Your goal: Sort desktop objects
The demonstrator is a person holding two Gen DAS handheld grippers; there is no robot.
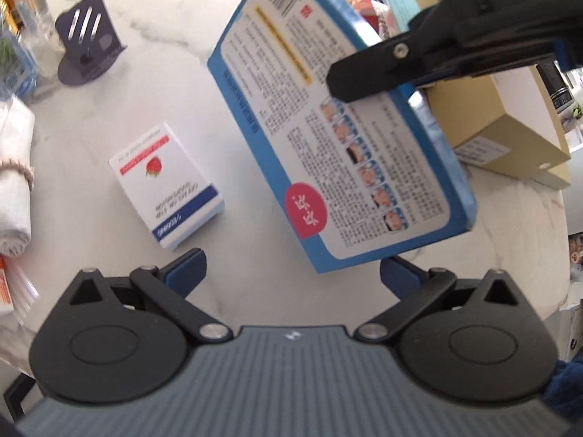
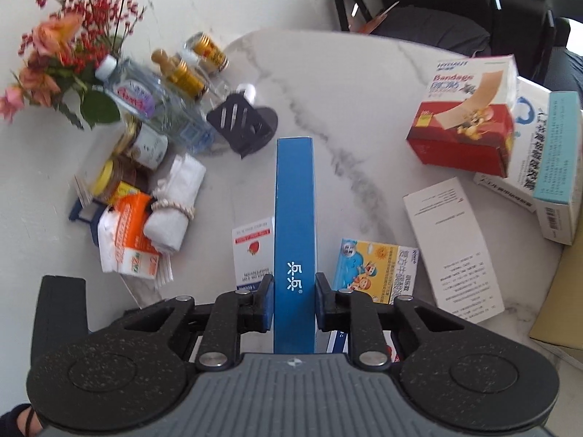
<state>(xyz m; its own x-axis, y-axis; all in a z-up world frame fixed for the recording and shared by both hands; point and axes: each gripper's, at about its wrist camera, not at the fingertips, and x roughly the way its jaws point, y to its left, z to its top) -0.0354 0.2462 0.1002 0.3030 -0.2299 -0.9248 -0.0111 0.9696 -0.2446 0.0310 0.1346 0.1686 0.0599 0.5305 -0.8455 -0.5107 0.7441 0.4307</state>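
**Blue box gripped above the marble table**

The right gripper is clamped on the narrow spine of the blue box, lifted clear of the marble table at the centre of the right wrist view. The left gripper stands wide apart and empty at the bottom of its frame, the strawberry box lying flat at centre left. Every carton visible appears closed.

White marble tbl, grey veins, round edge, runs under the jaws & well ahead of them in both views. Dark chair past tbl's far edge, ahead-right of the jaws in right wrist view. Flower bunch, orange blooms w/ red berries & green leaves, far ahead-left of the jaws.
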